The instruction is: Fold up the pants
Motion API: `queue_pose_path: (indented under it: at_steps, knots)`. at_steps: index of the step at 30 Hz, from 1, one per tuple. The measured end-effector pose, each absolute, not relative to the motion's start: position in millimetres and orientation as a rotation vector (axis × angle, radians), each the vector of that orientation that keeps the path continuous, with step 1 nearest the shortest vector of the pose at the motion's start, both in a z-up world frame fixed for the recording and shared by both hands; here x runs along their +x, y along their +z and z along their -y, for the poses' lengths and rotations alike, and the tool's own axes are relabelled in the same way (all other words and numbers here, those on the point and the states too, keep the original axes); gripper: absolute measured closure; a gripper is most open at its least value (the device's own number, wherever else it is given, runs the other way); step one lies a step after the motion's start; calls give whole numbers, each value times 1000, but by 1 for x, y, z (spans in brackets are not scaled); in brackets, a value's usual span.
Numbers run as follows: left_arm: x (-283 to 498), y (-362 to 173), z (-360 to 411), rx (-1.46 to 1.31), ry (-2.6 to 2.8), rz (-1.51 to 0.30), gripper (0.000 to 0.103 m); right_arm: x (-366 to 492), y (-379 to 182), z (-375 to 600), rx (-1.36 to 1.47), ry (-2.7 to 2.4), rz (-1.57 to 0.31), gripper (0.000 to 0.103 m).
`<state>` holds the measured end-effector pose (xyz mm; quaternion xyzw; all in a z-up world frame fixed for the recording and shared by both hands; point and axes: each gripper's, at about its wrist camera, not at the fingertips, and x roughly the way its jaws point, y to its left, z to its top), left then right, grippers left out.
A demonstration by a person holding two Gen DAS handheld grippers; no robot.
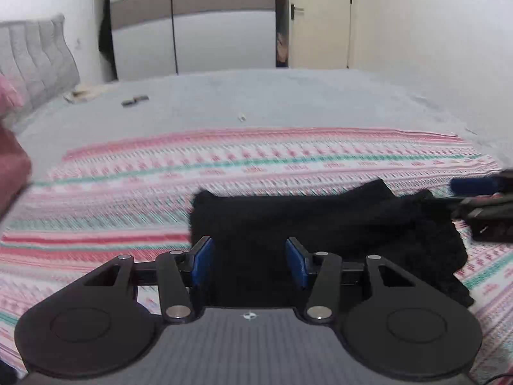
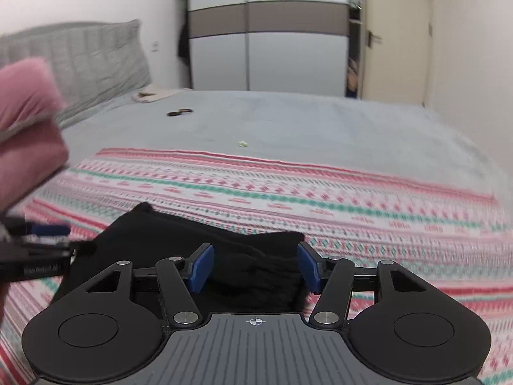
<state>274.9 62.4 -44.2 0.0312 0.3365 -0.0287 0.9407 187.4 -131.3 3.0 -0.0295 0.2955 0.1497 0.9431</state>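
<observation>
The black pants (image 1: 323, 224) lie bunched on the pink, white and green striped blanket (image 1: 224, 166). My left gripper (image 1: 250, 261) is open, its blue pads (image 1: 202, 260) above the near left part of the pants, holding nothing. My right gripper (image 2: 256, 269) is open over the right end of the pants (image 2: 198, 240), also empty. The right gripper shows at the right edge of the left wrist view (image 1: 484, 205); the left gripper shows at the left edge of the right wrist view (image 2: 38, 243).
The striped blanket (image 2: 320, 199) covers a grey bed (image 1: 272, 96). A grey padded headboard (image 1: 35, 54) and a pink pillow (image 2: 25, 122) are at left. Small dark items (image 1: 134, 100) and a scrap (image 1: 242, 116) lie on the bed. A wardrobe (image 1: 192, 22) and door (image 1: 317, 16) stand behind.
</observation>
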Motion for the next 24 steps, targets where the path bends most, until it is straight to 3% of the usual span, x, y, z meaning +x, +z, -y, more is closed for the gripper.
queue_pose_path:
  at_steps: [7, 10, 17, 24]
  knots:
    - [292, -85, -56, 105, -20, -793, 28, 207, -39, 114, -179, 256, -754, 48]
    - [294, -88, -50, 155, -14, -787, 28, 219, -60, 122, -82, 200, -848, 47]
    - [295, -91, -53, 160, -22, -783, 28, 234, -72, 145, 100, 216, -923, 47]
    - [291, -89, -49, 164, -15, -783, 28, 227, -72, 138, 60, 204, -908, 47]
